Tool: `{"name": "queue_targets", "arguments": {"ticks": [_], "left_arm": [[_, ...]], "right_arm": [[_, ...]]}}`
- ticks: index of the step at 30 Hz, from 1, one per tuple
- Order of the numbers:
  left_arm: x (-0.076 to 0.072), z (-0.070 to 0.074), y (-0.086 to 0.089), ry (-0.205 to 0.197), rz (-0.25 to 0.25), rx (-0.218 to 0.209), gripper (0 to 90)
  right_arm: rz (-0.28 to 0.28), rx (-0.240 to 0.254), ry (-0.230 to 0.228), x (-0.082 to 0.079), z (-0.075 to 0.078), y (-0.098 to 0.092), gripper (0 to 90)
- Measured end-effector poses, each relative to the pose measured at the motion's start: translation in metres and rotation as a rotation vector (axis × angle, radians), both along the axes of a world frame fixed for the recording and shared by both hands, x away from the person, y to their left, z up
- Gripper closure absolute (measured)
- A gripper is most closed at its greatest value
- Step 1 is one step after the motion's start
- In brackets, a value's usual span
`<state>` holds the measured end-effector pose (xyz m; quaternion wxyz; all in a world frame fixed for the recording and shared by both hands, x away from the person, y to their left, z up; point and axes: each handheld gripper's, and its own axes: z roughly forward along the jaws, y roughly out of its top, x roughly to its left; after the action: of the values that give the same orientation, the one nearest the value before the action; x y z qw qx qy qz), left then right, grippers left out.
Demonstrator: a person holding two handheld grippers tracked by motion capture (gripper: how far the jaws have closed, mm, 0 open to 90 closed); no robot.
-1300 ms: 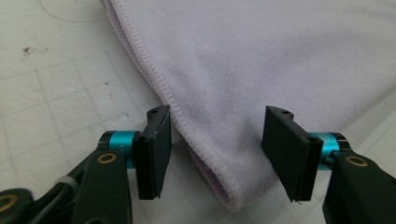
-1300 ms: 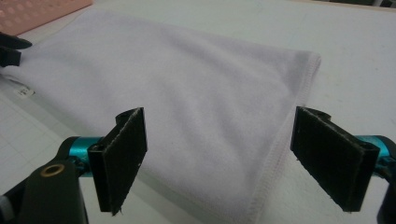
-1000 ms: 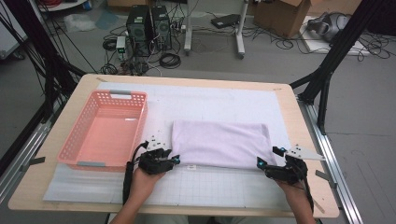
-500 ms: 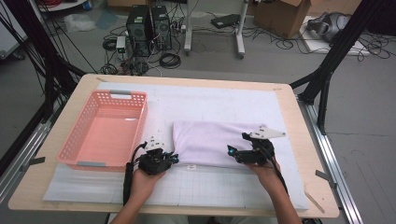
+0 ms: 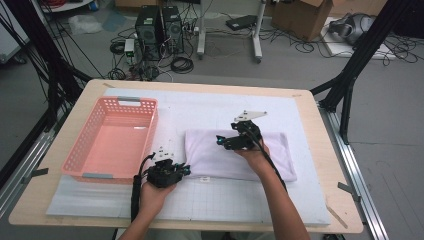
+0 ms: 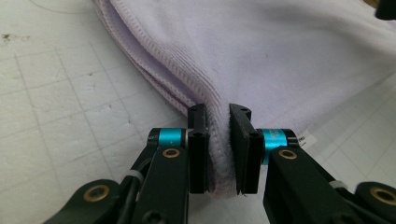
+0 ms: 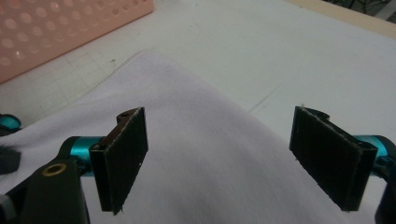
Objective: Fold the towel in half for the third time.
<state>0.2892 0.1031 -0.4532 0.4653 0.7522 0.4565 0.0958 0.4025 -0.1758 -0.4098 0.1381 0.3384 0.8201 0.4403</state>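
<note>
between left fingers (image 6: pixel 218 154), towel corner (image 6: pixel 219 135)

A research lab or test workshop: a light wooden table (image 5: pixel 320 150) topped with a white gridded foam mat (image 5: pixel 200 107) stands on a grey concrete floor (image 5: pixel 390 130), ringed by black metal frame struts (image 5: pixel 350 65), with two black computer towers (image 5: pixel 160 27), tangled black cables (image 5: pixel 182 64) and a brown cardboard box (image 5: pixel 300 15) behind.
</note>
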Motion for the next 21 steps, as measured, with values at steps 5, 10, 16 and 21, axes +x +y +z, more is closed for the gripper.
{"name": "queue_targets", "arguments": {"ticks": [5,10,16,21], "left_arm": [[-0.002,0.000,0.001,0.003,0.003,-0.007,78.8],[-0.003,0.000,0.003,0.009,0.006,-0.012,78.8],[-0.004,0.000,0.005,0.015,0.008,-0.019,79.2],[-0.005,0.000,0.006,0.023,0.016,-0.019,79.7]], "right_arm": [[0.041,-0.041,0.040,0.017,-0.006,0.028,21.9],[0.064,-0.080,0.071,0.032,-0.010,0.055,23.8],[0.106,-0.110,0.089,0.040,-0.020,0.078,30.9],[0.131,-0.151,0.106,0.045,-0.025,0.096,34.8]]}}
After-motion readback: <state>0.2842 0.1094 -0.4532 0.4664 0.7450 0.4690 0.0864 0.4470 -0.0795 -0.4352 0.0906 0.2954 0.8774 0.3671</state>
